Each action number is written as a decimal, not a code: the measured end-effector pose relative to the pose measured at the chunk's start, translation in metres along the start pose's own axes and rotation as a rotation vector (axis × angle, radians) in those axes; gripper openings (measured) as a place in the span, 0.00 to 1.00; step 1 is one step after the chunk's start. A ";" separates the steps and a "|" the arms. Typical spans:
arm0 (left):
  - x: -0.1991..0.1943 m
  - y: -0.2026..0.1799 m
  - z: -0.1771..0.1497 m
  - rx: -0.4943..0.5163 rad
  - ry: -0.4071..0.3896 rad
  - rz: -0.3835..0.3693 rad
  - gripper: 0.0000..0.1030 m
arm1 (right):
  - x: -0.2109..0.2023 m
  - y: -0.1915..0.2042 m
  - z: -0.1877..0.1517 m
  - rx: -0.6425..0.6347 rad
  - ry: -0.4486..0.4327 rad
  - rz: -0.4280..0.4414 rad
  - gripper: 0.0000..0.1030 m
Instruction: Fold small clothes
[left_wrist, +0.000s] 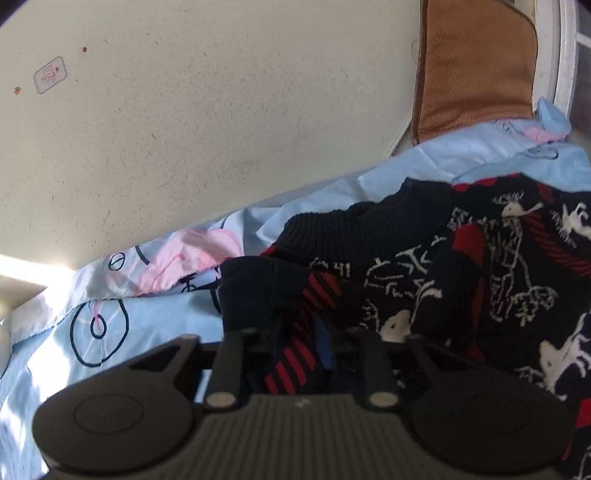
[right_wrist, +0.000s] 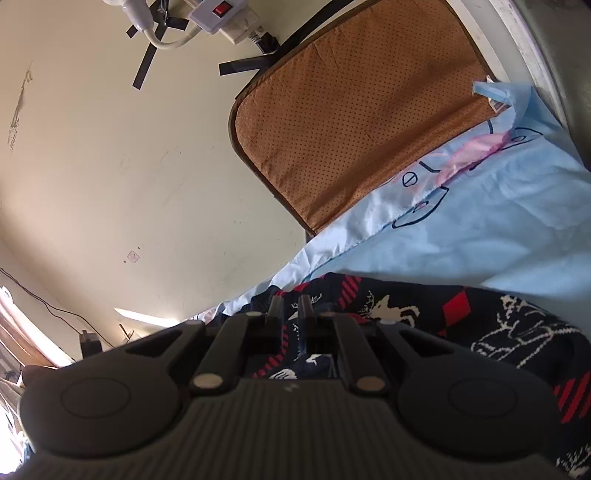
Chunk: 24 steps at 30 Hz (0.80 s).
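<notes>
Both my tongs pinch the dark patterned sweater (left_wrist: 461, 258): left gripper (left_wrist: 301, 343) and right gripper (right_wrist: 290, 310) narrowed onto knit folds. It lies bunched on the blue sheet (right_wrist: 480, 229), running toward frame right.

A home bedroom: a cartoon-print light-blue bedsheet (right_wrist: 480, 240), a brown mesh cushion (right_wrist: 351, 129) at one o'clock, a taped-up power strip (right_wrist: 221, 14) on the cream wall (right_wrist: 110, 166) at twelve.

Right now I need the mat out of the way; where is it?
The brown mat leans on the wall at the right wrist view's upper middle, its lower edge behind the blue sheet.
</notes>
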<state>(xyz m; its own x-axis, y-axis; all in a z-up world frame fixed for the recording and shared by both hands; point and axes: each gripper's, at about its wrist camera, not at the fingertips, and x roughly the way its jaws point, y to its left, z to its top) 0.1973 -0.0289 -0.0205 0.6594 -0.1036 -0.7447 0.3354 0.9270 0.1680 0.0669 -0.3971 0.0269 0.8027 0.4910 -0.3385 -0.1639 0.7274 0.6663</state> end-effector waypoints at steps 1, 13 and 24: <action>-0.001 0.001 -0.001 0.005 -0.007 -0.001 0.09 | 0.002 0.000 0.000 -0.002 0.003 -0.003 0.10; -0.037 0.143 -0.043 -0.567 -0.078 0.078 0.04 | 0.019 0.013 -0.001 -0.085 0.020 -0.087 0.24; -0.038 0.092 -0.055 -0.467 -0.088 -0.078 0.43 | 0.064 0.053 -0.026 -0.494 0.122 -0.304 0.63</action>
<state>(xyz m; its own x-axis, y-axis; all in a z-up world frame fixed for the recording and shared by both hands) 0.1659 0.0802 -0.0123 0.7053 -0.1905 -0.6829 0.0611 0.9760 -0.2092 0.0947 -0.3147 0.0232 0.7883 0.2563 -0.5593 -0.2081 0.9666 0.1497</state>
